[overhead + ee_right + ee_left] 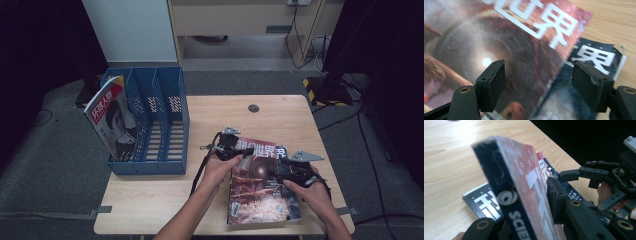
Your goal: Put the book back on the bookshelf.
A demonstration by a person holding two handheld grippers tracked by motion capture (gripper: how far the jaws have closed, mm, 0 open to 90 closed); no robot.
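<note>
Red-covered magazine (257,175) with large white characters and a dark blue spine, one edge lifted and tilted, lying atop a second, dark-covered magazine (596,56) flat on the desk (160,195).

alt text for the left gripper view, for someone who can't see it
The left gripper is shut on the spine edge of a red magazine, tilting it up off a darker magazine lying flat on the wooden table. The right gripper reaches in from the right.
</note>
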